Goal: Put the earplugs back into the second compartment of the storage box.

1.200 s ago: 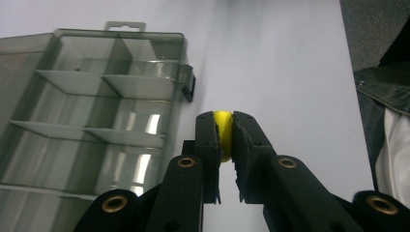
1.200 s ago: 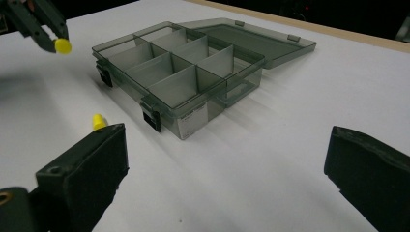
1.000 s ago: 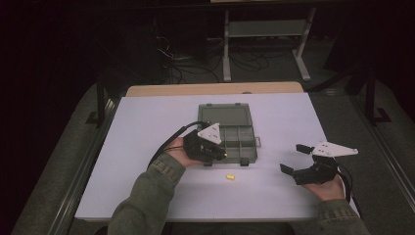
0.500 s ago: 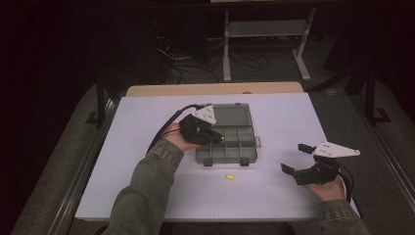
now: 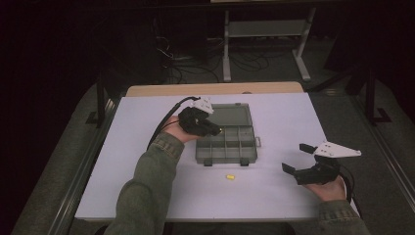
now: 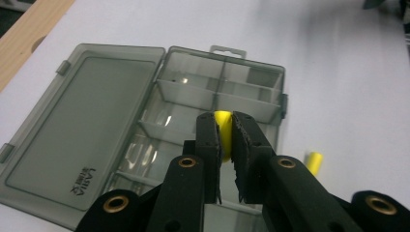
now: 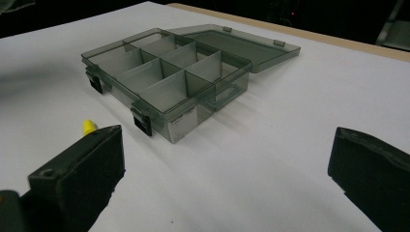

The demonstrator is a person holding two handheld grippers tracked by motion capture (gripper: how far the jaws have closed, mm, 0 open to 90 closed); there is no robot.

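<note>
The left gripper (image 6: 226, 140) has its jaws nearly closed on a small yellow piece (image 6: 223, 126), pinched between the pads and hanging over the middle compartments of the open grey compartment box (image 5: 226, 142). To do this step well, I judge the piece should be brought low over one cell, clear of the thin dividers (image 6: 187, 94), before the jaws part, so it drops inside rather than bouncing off a wall. The hinged lid (image 6: 80, 128) lies flat on the table beside the tray and is not in the way. A second yellow piece (image 5: 229, 176) lies on the white table (image 5: 147, 186), just in front of the box's latches. The right gripper (image 5: 304, 159) rests well apart with its jaws wide and nothing between them.
</note>
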